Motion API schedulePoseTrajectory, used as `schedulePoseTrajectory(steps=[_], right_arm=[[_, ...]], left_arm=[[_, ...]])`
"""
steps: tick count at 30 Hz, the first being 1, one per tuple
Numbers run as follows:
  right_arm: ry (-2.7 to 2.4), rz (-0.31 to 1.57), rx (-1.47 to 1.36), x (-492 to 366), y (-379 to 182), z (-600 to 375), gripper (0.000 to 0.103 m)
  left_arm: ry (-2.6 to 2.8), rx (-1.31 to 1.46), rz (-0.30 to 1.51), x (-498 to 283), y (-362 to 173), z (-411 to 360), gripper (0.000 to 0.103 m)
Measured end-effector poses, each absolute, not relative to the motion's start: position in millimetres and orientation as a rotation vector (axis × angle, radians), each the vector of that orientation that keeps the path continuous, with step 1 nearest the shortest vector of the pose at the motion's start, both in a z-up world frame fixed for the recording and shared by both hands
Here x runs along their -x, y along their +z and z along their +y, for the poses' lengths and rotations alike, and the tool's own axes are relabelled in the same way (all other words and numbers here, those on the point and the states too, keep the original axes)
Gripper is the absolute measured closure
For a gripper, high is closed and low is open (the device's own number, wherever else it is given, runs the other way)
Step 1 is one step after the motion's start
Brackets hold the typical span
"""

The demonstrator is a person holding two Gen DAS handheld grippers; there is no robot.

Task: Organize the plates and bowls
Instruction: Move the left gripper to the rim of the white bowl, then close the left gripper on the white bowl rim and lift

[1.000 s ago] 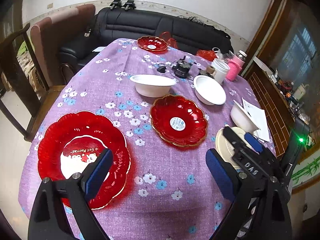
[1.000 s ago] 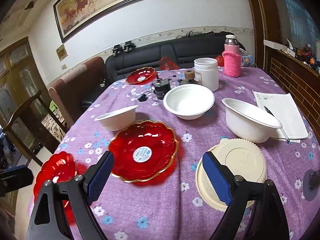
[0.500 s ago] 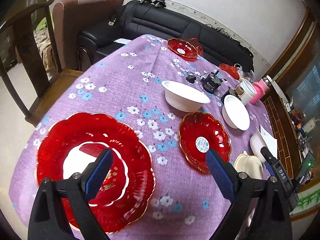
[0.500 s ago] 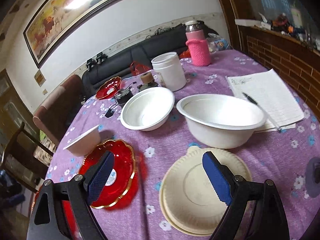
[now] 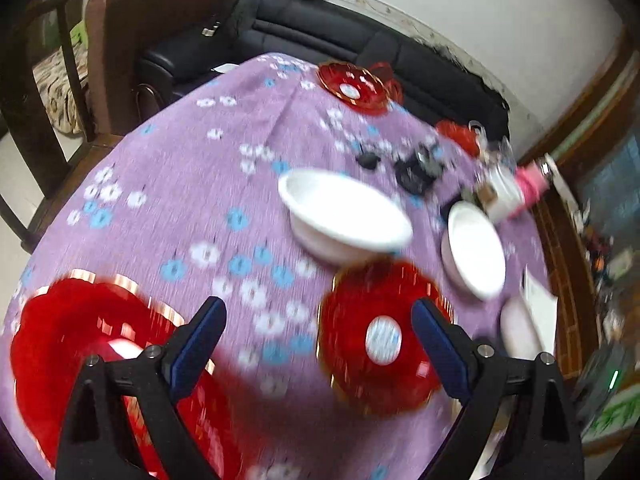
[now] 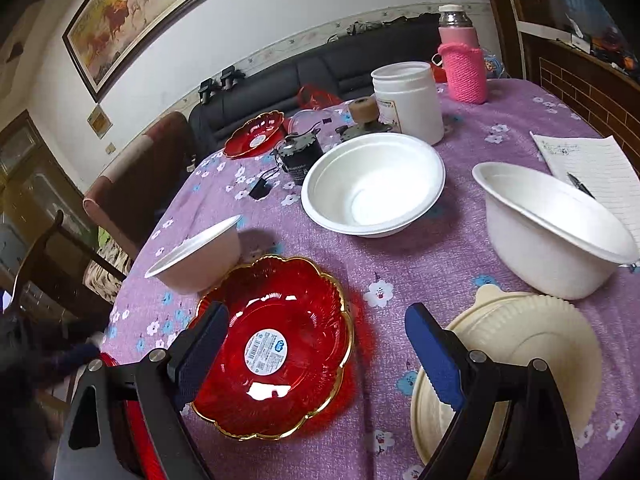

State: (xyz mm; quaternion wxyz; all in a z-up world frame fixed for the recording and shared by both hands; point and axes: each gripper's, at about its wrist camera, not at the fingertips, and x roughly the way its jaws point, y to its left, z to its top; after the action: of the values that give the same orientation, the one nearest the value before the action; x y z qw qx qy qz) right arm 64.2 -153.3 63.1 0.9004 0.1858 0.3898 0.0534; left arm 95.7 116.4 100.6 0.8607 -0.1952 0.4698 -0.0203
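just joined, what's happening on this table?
A person holds two handheld grippers over a purple floral tablecloth; both are open and empty. The right gripper hovers between a red plate with a sticker and a stack of cream paper plates. The left gripper is between a larger red plate and that stickered one. Three white bowls sit unstacked.

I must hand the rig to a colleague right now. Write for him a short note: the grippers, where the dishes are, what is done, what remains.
Left gripper: jaws open, empty, over the table; its view is blurred.
Right gripper: jaws open, empty, above the stickered red plate.
Other dishes: large red plate at the near left, small red plate at the far edge, three white bowls standing apart, cream paper plates near right.
Done: nothing is stacked, except perhaps the cream plates.
Left: gather red plates together, nest the bowls.
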Motion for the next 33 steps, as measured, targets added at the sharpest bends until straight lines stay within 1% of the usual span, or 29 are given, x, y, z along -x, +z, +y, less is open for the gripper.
schedulePoseTrajectory(steps=[4, 8, 14, 17, 19, 27, 28, 29, 30, 31, 32, 33], right_arm=[[0.115, 0.808, -0.411, -65, 55, -159, 0.010], [0.128, 0.788, -0.462, -69, 61, -166, 0.010], [0.264, 0.848, -0.542, -118, 84, -144, 0.012], [0.267, 0.894, -0.504, -148, 84, -121, 0.026], [0.261, 0.942, -0.495, -169, 78, -108, 0.031], [0.268, 1.055, -0.499, -209, 46, -79, 0.033], [0.272, 1.062, -0.506, -211, 43, -79, 0.037], [0.274, 1.073, -0.510, -212, 39, -77, 0.045], [0.283, 1.086, -0.517, -214, 35, -76, 0.049], [0.291, 1.094, -0.528, -213, 31, -77, 0.060], [0.298, 1.099, -0.536, -213, 29, -77, 0.074], [0.304, 1.102, -0.541, -213, 27, -77, 0.080]], left_arm=[[-0.004, 0.501, 1.029, -133, 84, 130, 0.010], [0.038, 0.561, 1.063, -154, 65, 143, 0.010], [0.033, 0.595, 1.075, -180, 57, 152, 0.010], [0.046, 0.609, 1.097, -190, 48, 156, 0.010], [0.049, 0.628, 1.115, -196, 39, 160, 0.010], [0.025, 0.680, 1.174, -206, 15, 159, 0.010], [0.014, 0.674, 1.174, -207, 15, 157, 0.010], [0.000, 0.671, 1.178, -208, 15, 155, 0.010], [-0.008, 0.662, 1.182, -209, 15, 152, 0.011], [-0.013, 0.657, 1.179, -208, 15, 151, 0.013], [-0.027, 0.655, 1.182, -209, 15, 149, 0.023], [-0.049, 0.654, 1.191, -210, 15, 146, 0.039]])
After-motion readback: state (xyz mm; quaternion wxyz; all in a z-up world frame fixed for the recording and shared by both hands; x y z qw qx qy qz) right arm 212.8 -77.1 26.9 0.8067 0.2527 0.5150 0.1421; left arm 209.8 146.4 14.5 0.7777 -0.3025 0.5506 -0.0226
